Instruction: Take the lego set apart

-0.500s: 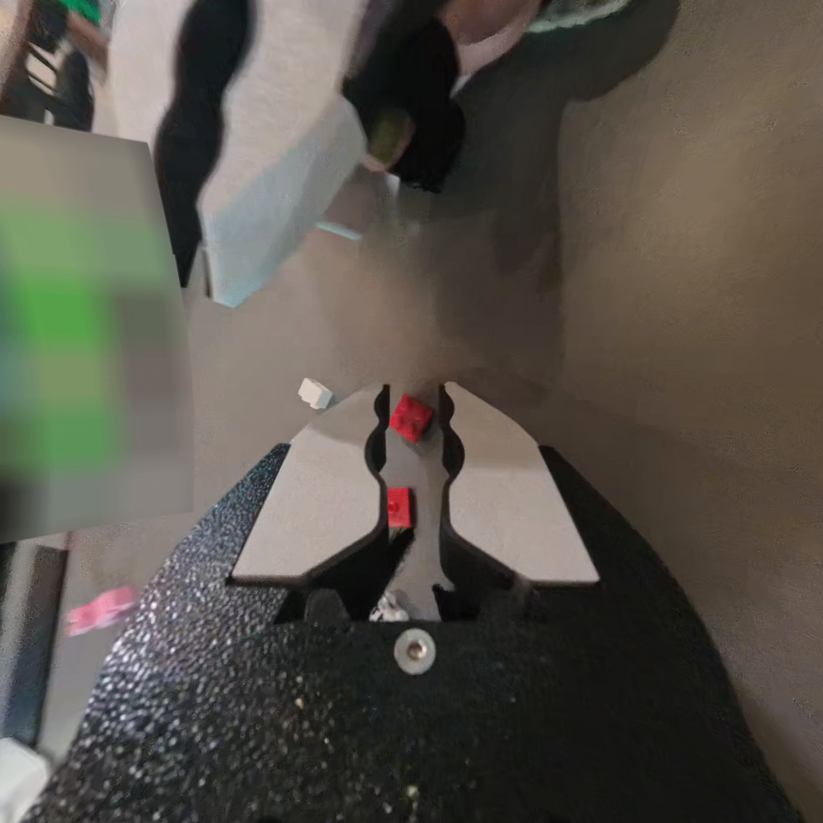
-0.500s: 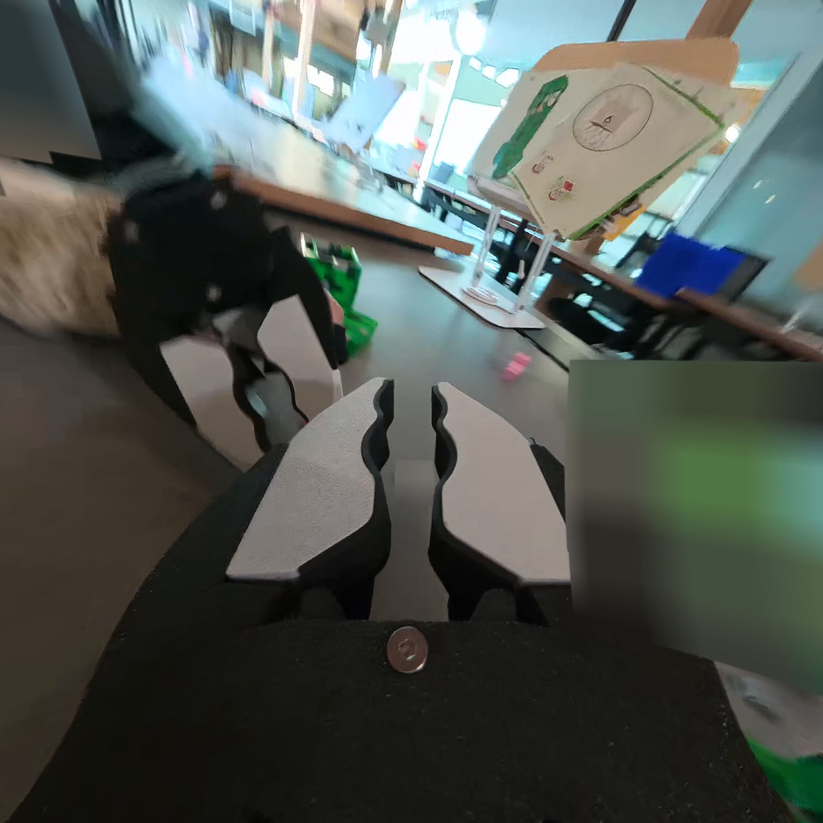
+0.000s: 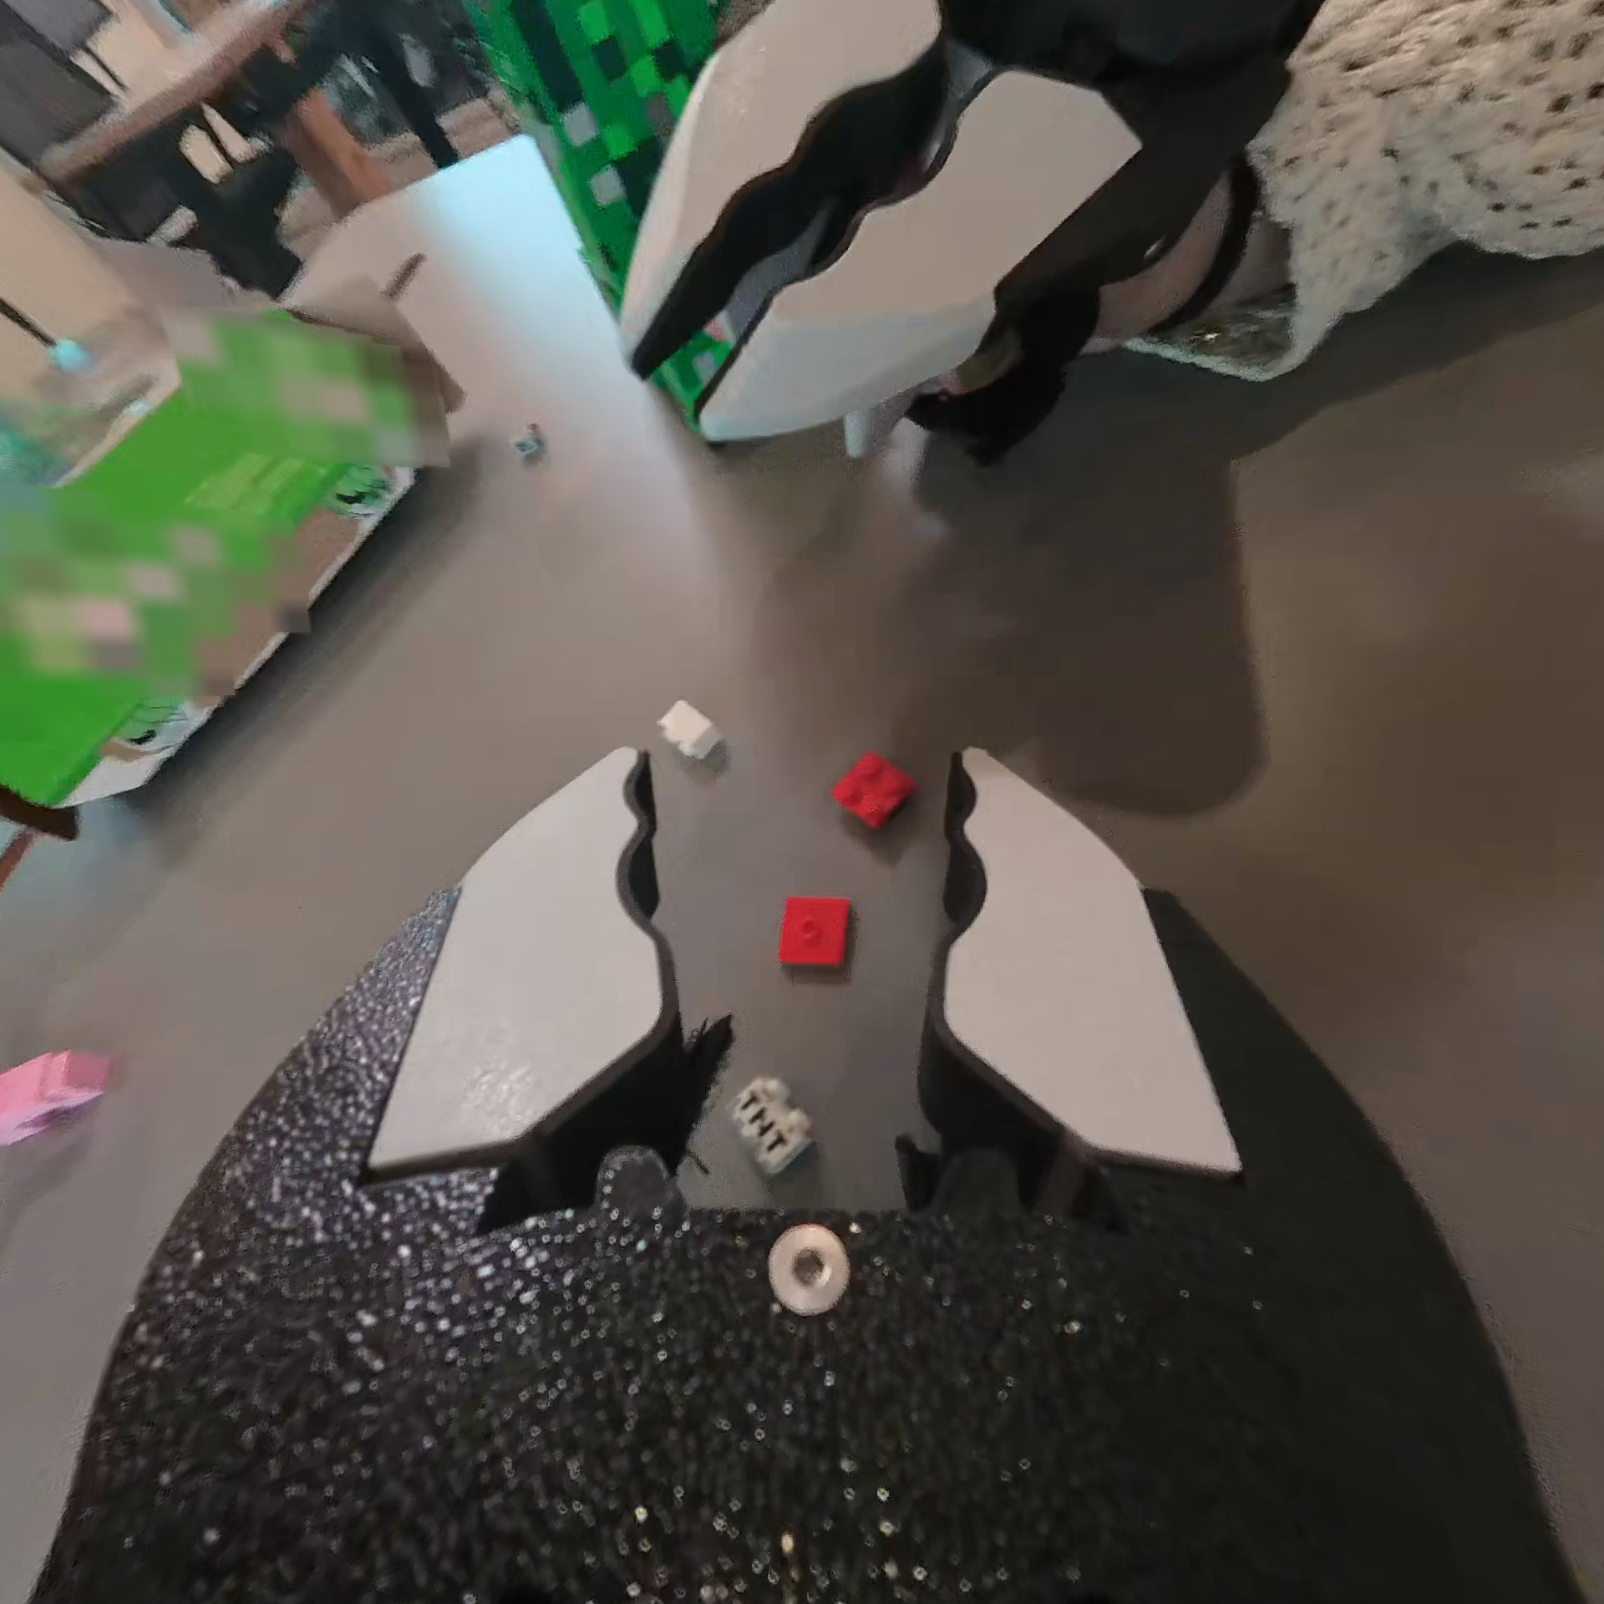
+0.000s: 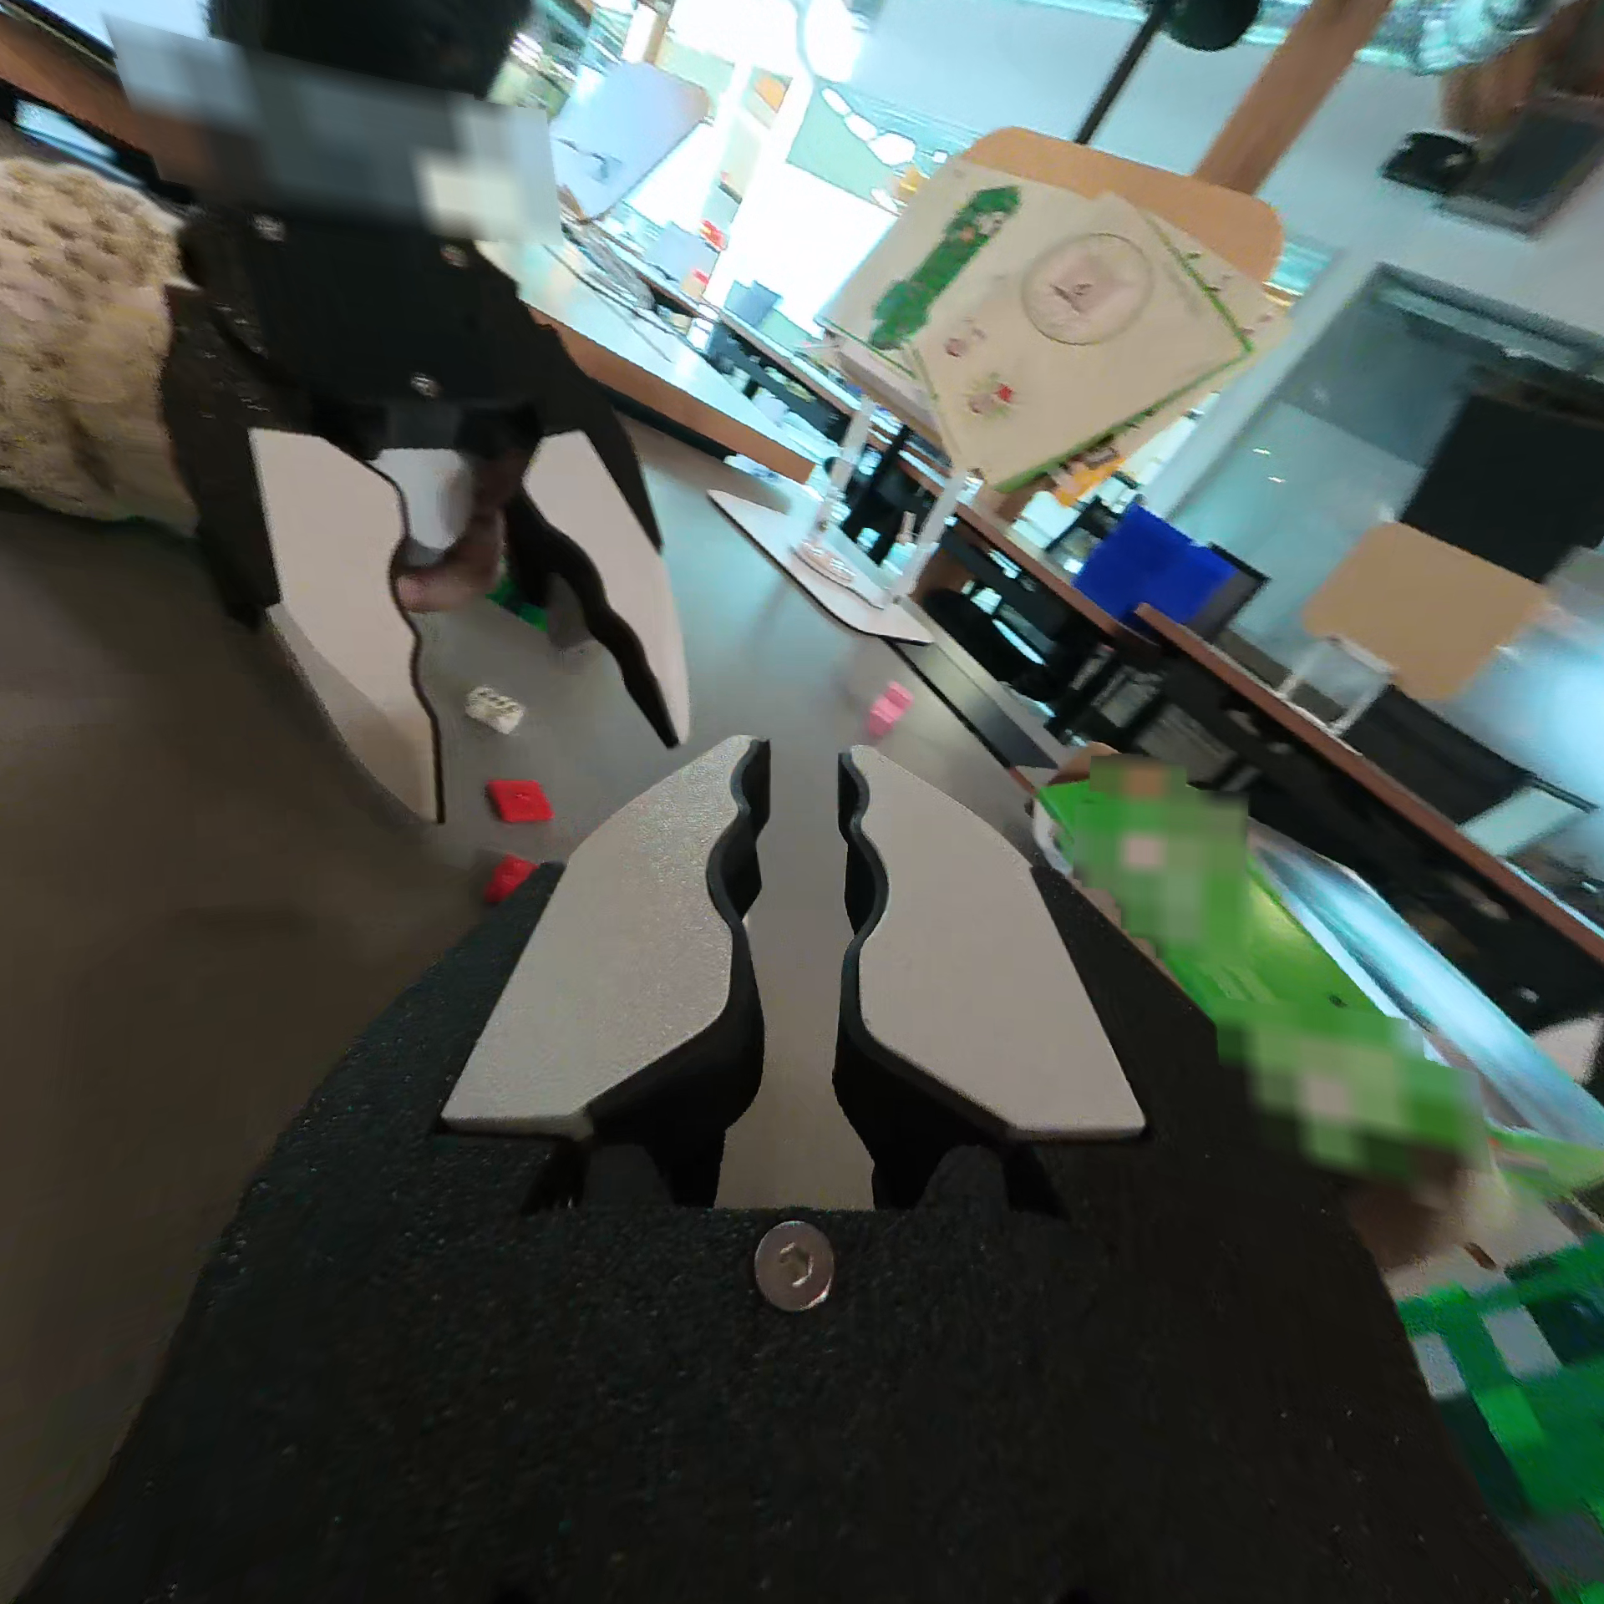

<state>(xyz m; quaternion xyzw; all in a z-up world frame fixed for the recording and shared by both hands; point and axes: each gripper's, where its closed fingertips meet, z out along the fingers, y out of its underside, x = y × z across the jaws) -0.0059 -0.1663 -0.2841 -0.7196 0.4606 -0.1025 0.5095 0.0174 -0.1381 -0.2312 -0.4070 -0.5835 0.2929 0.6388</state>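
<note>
Red and white lego pieces (image 3: 813, 930) lay separated at frame centre beneath the wide-open, empty left gripper (image 3: 798, 768), the right gripper (image 4: 803, 755) narrowly parted and empty, while the green set (image 3: 625, 104) at top looked intact.

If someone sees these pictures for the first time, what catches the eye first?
Two red bricks and lie loose on the grey table, framed by the open left tool. A green blocky lego figure stands at the far end, behind the right tool.
</note>
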